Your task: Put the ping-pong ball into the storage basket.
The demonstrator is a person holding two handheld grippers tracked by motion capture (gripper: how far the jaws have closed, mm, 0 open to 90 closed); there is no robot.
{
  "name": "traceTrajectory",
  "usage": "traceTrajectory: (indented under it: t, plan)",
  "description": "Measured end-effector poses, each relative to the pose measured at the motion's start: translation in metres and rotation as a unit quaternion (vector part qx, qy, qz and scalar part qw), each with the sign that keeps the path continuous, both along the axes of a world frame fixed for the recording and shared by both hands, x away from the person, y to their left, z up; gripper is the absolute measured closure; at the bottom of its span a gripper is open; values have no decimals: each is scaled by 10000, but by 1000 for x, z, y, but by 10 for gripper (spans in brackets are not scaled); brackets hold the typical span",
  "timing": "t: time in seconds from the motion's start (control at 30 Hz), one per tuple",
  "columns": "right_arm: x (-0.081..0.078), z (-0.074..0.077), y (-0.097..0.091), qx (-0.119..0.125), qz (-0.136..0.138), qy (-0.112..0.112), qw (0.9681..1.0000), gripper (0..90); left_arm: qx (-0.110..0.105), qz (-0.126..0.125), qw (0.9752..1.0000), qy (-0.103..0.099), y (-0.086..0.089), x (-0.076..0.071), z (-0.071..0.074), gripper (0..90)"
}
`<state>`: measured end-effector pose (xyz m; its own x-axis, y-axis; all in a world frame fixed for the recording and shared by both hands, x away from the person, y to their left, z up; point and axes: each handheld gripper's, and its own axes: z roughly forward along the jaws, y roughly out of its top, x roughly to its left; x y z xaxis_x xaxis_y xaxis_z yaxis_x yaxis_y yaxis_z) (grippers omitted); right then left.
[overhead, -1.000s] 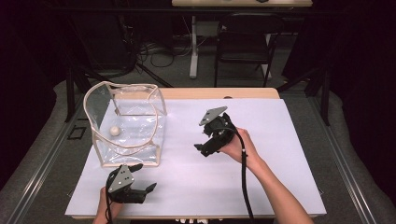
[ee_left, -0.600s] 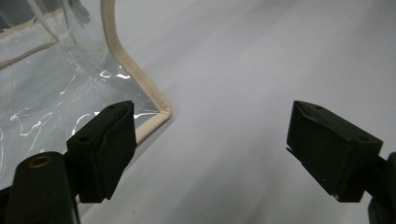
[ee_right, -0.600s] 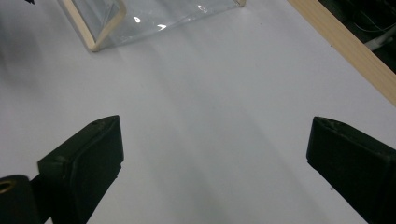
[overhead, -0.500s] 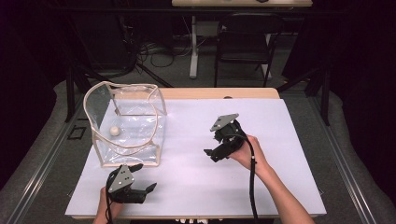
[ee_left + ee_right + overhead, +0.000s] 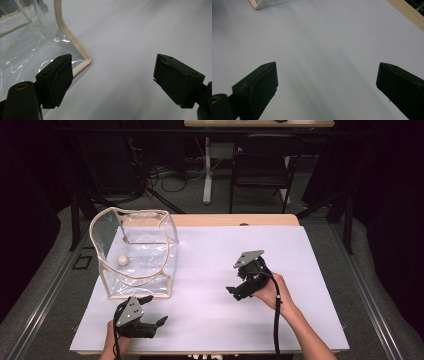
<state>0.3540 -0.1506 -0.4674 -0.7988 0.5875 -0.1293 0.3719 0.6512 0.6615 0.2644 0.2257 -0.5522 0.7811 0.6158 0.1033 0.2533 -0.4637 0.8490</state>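
Clear bag (image 5: 32, 40): cut off by the top and left edges of the left gripper view; one corner lies just beyond the left jaw.
Small white ball (image 5: 122, 260): seen through the bag wall, too small to identify.
Bag corner (image 5: 258, 3): cropped at the top edge, well beyond the jaws.
Left hand (image 5: 114, 344): cut off by the bottom edge.

Looked like a recording lab: black-curtained surround, white-covered table (image 5: 310, 270) under a fixed overhead camera, cables (image 5: 165, 175) tangled on grey carpet, empty black chair (image 5: 260, 160) and another desk's white leg (image 5: 206, 170) behind.
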Motion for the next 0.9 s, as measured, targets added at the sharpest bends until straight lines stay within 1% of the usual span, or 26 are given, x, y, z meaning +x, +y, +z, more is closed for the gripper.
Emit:
traceTrajectory:
  t: [0.1,0.27,0.53,0.9]
  plan:
    - [-3,-2,-5,38,-39,-3,10000,35,-3,8,10000,3,0,0,0,163]
    - [-9,-6,-12,35,-76,-2,10000,35,7,-1,10000,-3,0,0,0,162]
    - [-18,-17,-20,15,-139,33,9999,35,5,7,10000,-3,0,0,0,163]
    - [-29,-29,-36,68,-285,88,9995,36,-11,29,10000,13,-1,0,-1,163]
